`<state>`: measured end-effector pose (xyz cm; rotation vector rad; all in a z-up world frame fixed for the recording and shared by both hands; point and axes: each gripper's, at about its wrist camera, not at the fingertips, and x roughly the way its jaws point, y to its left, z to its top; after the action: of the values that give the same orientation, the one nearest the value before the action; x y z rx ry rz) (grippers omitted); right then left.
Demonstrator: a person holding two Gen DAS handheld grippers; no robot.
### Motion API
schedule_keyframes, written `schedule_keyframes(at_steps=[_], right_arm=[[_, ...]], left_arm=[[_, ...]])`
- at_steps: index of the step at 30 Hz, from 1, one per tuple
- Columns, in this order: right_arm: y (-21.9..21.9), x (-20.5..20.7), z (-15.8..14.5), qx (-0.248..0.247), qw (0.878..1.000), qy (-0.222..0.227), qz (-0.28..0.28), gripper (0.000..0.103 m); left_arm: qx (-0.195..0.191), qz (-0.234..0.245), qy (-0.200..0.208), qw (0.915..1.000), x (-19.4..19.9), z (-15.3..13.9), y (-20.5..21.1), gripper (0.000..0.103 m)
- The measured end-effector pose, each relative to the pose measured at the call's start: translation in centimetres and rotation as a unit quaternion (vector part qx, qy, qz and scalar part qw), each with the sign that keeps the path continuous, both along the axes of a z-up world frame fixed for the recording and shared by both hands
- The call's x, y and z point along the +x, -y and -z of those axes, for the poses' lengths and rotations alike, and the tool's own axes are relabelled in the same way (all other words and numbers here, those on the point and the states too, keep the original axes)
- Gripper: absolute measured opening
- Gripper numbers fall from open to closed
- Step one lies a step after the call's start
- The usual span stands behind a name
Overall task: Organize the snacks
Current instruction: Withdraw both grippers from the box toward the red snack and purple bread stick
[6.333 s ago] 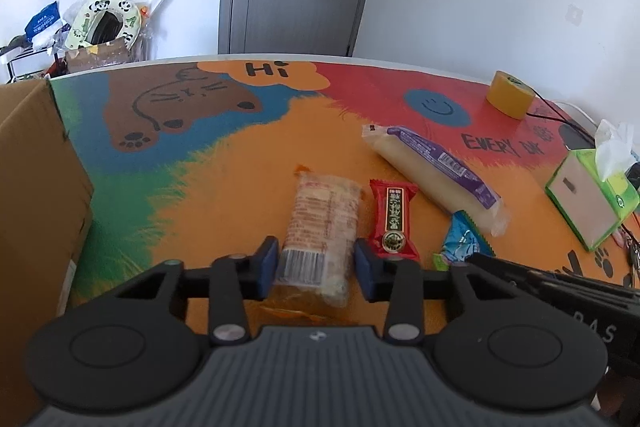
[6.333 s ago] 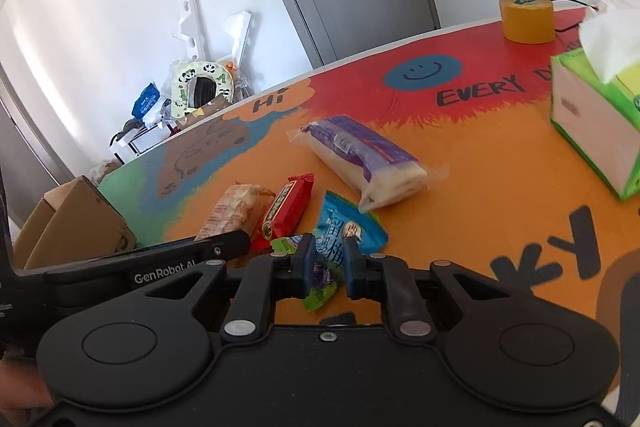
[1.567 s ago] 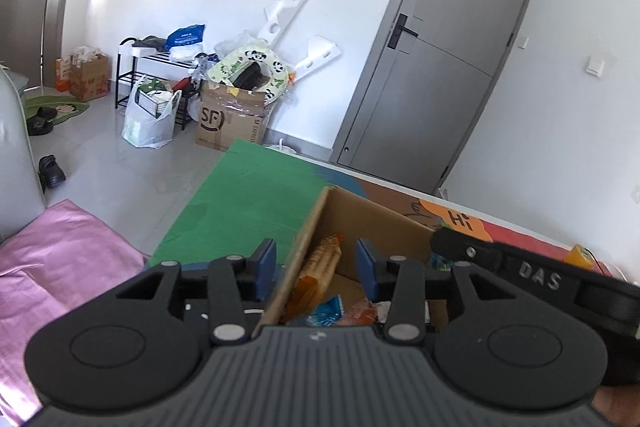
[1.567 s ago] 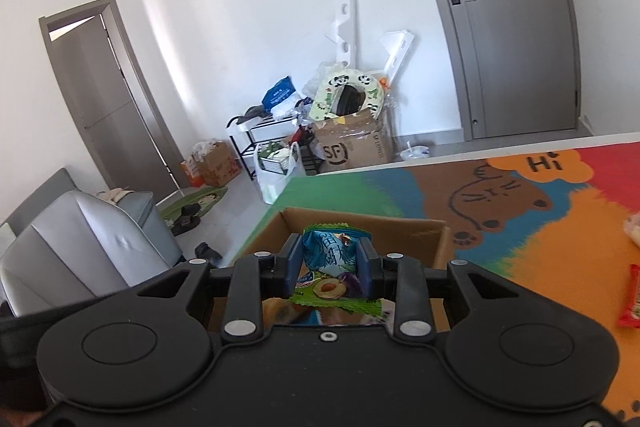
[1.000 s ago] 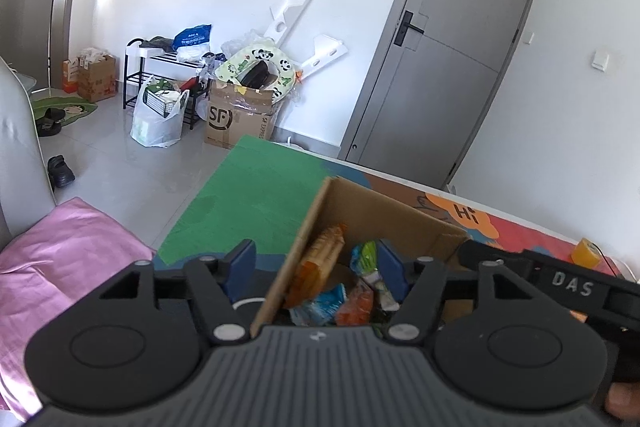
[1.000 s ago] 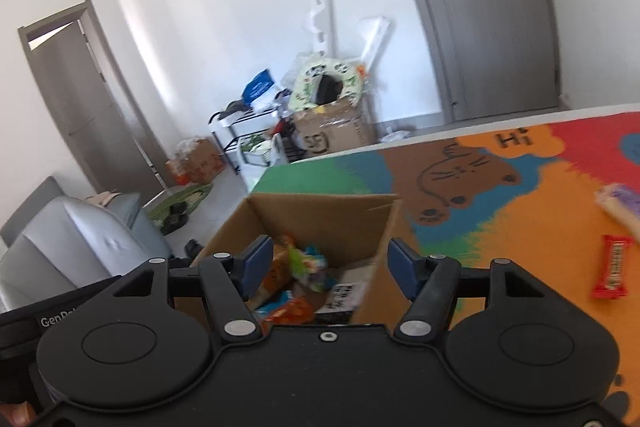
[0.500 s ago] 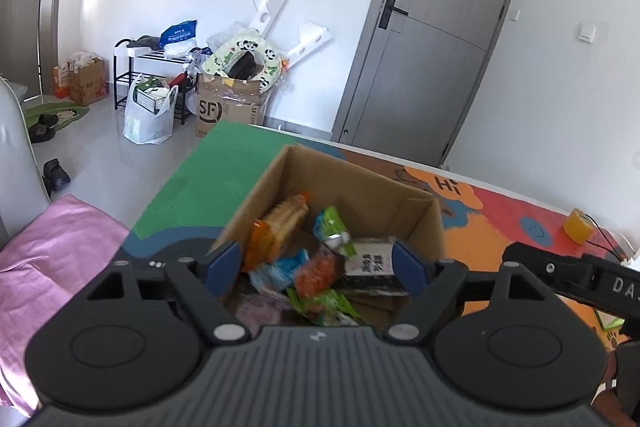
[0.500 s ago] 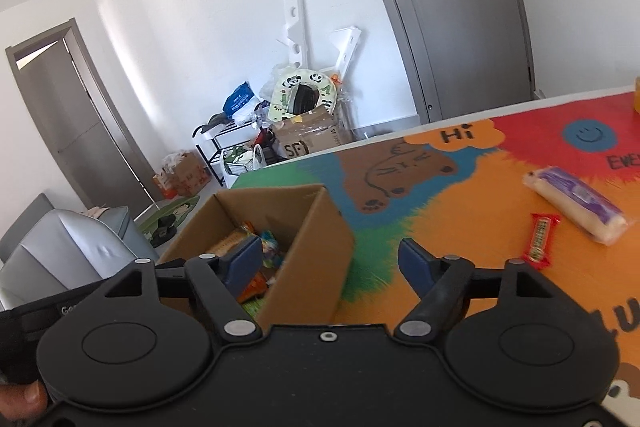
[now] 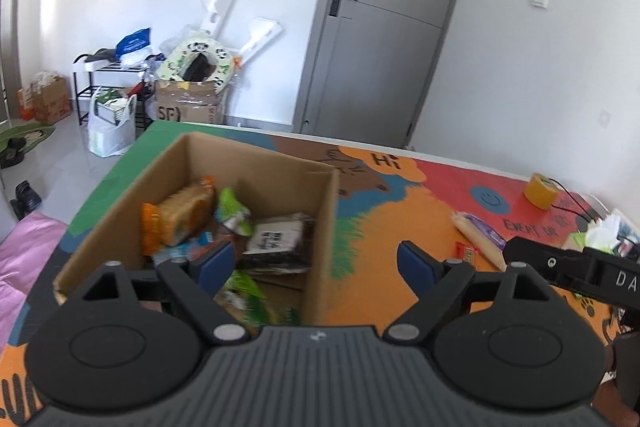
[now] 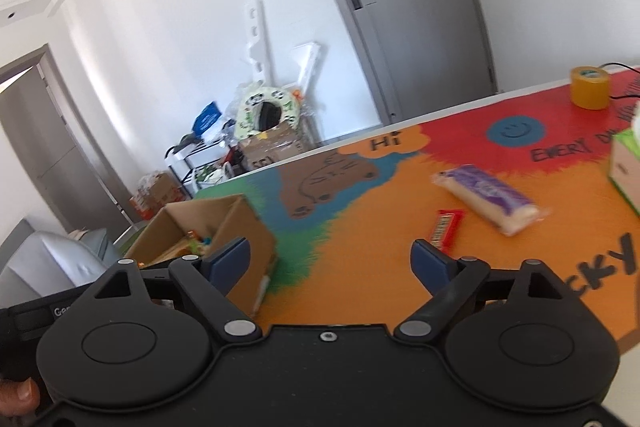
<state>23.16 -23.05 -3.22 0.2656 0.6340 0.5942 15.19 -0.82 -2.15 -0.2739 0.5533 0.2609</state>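
Left wrist: left gripper point(image 9: 314, 261) spread, empty | right gripper point(image 10: 330, 261) spread, empty | box point(image 9: 320, 227) apparently holds snacks

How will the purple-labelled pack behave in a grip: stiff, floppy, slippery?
The purple pack is long with a glossy film wrap, so probably slippery and light. It looks soft and puffy, so it likely sags if gripped at one end. It lies flat on the mat, unlikely to roll.

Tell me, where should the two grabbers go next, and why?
Probably back across the table to the snacks left out. Both the left gripper and the right gripper are open and empty, while the red bar and the long purple-labelled pack lie on the mat outside the cardboard box.
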Motion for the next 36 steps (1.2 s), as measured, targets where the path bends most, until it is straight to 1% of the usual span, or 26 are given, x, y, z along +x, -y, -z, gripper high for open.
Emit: schedule_keyframes(at_steps=[4,6,15,19,20,22,25,29,31,33,34,36], right_arm=[[1.8,0.2,0.3,0.004,1.000,-0.001,0.014,0.094],[2.8,0.3,0.5,0.005,1.000,-0.003,0.020,0.095],[6.4,1.1,1.2,0.010,0.999,-0.004,0.049,0.095],[7.9,1.8,1.7,0.016,0.998,0.008,0.068,0.094],[8.2,2.0,1.8,0.017,0.997,0.010,0.071,0.093],[8.8,2.6,2.1,0.019,0.997,0.007,0.076,0.088],[9.6,3.5,2.6,0.022,0.996,0.002,0.084,0.085],[10.0,4.7,3.2,0.021,0.996,-0.004,0.089,0.081],[10.2,5.3,3.5,0.020,0.996,-0.007,0.090,0.075],[10.2,5.9,3.8,0.023,0.996,-0.013,0.090,0.072],[10.2,6.3,3.9,0.024,0.996,-0.015,0.090,0.070],[10.0,7.0,4.2,0.023,0.996,-0.019,0.087,0.069]], left_arm=[[0.002,0.012,0.000,0.9999,0.6,-0.1,1.5,0.088],[0.001,0.019,0.000,0.9998,0.9,-0.1,2.3,0.088],[0.003,0.048,-0.003,0.9988,2.8,0.2,5.7,0.088],[0.005,0.050,-0.004,0.9987,3.9,0.4,7.0,0.088],[0.006,0.052,-0.004,0.9986,4.2,0.5,7.3,0.088],[0.008,0.056,-0.007,0.9984,5.0,0.7,7.7,0.088],[0.002,0.057,-0.009,0.9983,6.1,1.2,8.3,0.088],[0.007,0.061,-0.009,0.9981,7.6,1.7,9.1,0.088],[0.007,0.064,-0.011,0.9979,8.3,2.1,9.4,0.088],[0.002,0.069,-0.013,0.9975,9.2,2.4,9.7,0.088],[0.001,0.069,-0.014,0.9975,9.5,2.7,9.8,0.086],[0.000,0.066,-0.017,0.9977,10.4,3.1,10.0,0.085]])
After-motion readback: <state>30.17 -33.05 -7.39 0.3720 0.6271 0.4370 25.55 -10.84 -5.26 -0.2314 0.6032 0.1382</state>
